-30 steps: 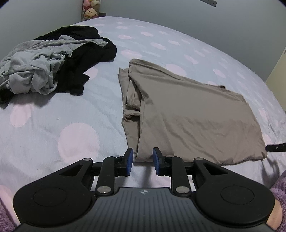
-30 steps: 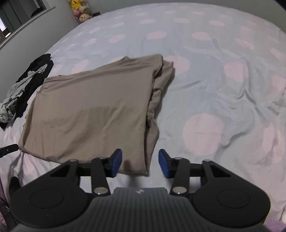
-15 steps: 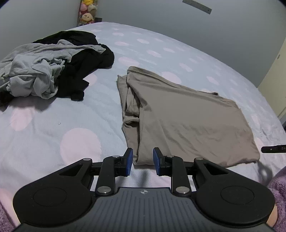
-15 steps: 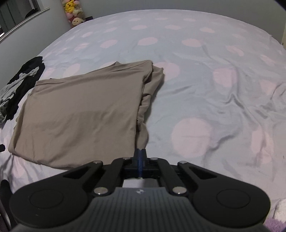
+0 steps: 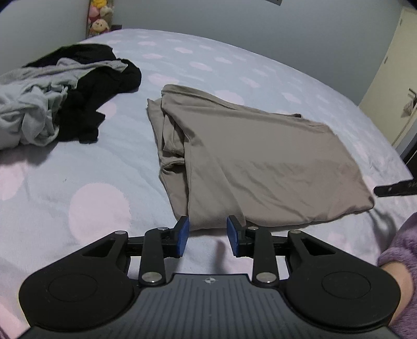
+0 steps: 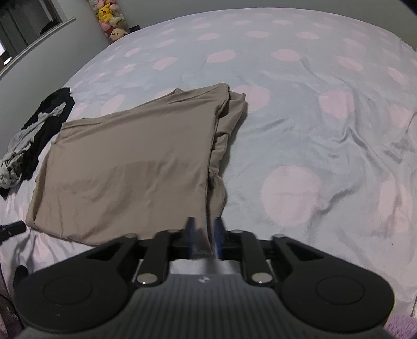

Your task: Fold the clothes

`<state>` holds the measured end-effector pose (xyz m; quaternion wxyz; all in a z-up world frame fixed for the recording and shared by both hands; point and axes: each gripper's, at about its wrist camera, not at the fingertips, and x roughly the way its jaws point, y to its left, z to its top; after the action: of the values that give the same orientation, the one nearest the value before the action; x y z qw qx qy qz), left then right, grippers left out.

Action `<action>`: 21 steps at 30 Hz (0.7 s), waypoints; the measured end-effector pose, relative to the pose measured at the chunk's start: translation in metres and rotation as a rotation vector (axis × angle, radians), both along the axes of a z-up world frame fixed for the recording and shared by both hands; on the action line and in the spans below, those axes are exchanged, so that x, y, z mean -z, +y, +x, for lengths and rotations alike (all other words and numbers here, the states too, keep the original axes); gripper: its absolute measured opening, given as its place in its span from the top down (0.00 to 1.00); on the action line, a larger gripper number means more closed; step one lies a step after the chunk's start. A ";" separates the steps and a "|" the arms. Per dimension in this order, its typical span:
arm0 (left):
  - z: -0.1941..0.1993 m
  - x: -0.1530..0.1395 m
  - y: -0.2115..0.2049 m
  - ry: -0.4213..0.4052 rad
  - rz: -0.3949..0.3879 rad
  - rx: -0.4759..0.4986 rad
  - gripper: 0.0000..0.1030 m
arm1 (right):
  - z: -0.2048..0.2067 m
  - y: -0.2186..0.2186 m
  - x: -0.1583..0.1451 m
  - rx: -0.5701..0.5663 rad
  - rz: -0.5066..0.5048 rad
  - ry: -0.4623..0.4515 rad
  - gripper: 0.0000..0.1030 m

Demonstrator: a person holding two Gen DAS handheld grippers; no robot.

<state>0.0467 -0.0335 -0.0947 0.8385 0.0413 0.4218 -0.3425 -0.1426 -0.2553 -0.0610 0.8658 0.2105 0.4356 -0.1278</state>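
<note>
A tan shirt lies folded flat on the bed, its sleeves bunched along one side; the right wrist view shows the shirt too. My left gripper hovers at its near left corner. Its jaws are opening, the hem's edge lies just between the blue pads, and nothing is pinched. My right gripper sits at the near right corner. Its jaws are opening too, with a fold of the tan fabric between the blurred pads, which do not press on it.
A heap of grey and black clothes lies left of the shirt, and the heap shows in the right view too. The bedsheet is pale blue with pink dots. Plush toys sit by the far wall. A purple sleeve shows at right.
The left jaws have widened a little. The right jaws went from open to fully shut, then parted again, now with the shirt's corner between them.
</note>
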 end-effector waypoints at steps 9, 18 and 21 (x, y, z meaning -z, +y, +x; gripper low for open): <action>0.004 0.005 0.002 -0.002 0.008 -0.005 1.00 | 0.002 0.001 0.001 -0.025 0.002 0.022 0.66; 0.002 -0.005 0.011 -0.036 0.000 -0.036 1.00 | 0.010 0.016 0.008 -0.099 -0.066 0.112 0.98; 0.003 -0.013 0.023 -0.044 0.002 -0.078 1.00 | 0.001 0.011 0.002 -0.018 -0.107 0.081 0.99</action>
<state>0.0498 -0.0106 -0.0822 0.8604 0.0331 0.4047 -0.3080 -0.1420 -0.2444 -0.0631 0.8586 0.1547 0.4648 -0.1514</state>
